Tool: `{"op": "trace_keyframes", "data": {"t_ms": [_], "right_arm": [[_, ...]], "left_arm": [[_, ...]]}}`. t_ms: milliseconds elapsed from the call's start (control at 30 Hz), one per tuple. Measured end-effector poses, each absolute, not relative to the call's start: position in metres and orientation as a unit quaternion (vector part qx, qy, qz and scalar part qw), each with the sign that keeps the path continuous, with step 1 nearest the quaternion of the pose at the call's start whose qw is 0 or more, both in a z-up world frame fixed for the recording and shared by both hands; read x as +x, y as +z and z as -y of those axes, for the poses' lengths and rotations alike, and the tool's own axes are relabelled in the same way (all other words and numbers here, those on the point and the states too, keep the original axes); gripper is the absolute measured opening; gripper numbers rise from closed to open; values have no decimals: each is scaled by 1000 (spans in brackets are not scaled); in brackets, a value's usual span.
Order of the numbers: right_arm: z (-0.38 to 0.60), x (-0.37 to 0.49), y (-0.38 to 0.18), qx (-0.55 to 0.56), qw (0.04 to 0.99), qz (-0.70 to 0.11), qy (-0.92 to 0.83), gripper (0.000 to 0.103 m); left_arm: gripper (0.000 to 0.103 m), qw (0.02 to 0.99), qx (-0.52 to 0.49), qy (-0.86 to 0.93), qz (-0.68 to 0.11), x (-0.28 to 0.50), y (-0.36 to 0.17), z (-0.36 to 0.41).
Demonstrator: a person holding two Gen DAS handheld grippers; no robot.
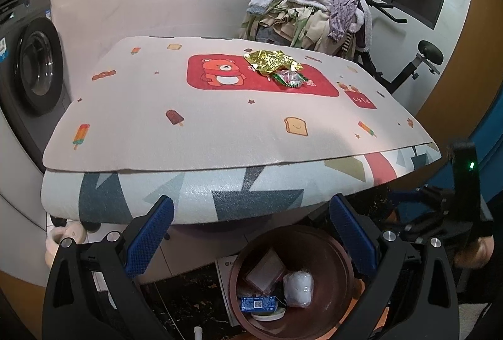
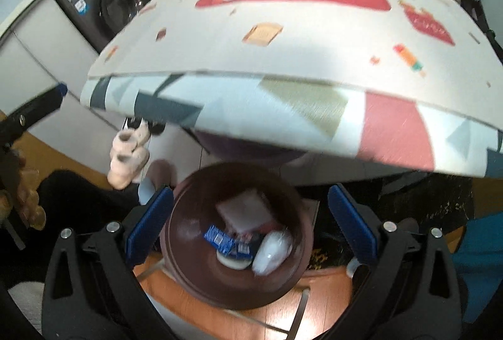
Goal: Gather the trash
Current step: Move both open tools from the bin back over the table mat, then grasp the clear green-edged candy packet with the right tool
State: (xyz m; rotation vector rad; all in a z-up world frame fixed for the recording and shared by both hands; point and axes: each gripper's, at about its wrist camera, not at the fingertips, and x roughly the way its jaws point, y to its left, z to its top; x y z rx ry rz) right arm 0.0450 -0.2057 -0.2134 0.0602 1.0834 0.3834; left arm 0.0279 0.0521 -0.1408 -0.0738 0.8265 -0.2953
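Both grippers, left and right, gape empty above the brown bin; next, reach beyond it to the gold wrapper, pinching its crumpled edge.

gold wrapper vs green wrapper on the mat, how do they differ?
The crinkled gold foil wrapper is larger and lies farther back on the bear-print mat; the small green-and-red plastic wrapper is smaller, nearer the front, partly tucked under the gold one's edge. Gold is shiny metallic; green is printed. Both are crumpled, uncollected trash, touching each other.

Black left claw, blue ridged pads, silver screws.
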Motion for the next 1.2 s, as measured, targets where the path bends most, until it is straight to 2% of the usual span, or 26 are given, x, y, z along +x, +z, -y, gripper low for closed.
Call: {"op": "trace_keyframes", "data": {"t_ms": [333, 467, 833, 1200], "right_arm": [[223, 89, -180, 33, 869, -457, 183, 97], [221, 119, -176, 14, 867, -465, 179, 97], [226, 244, -184, 0, 873, -466, 143, 97], [195, 362, -221, 6, 857, -498, 132, 97]], "left_arm": [[97, 905, -10, -155, -396, 50, -133, -54], [97, 911, -5, -145, -385, 70, -126, -55], [97, 922, -9, -101, -374, 146, -121, -69], [97, 911, -53, -105, -394, 204, -141, -79]]}}
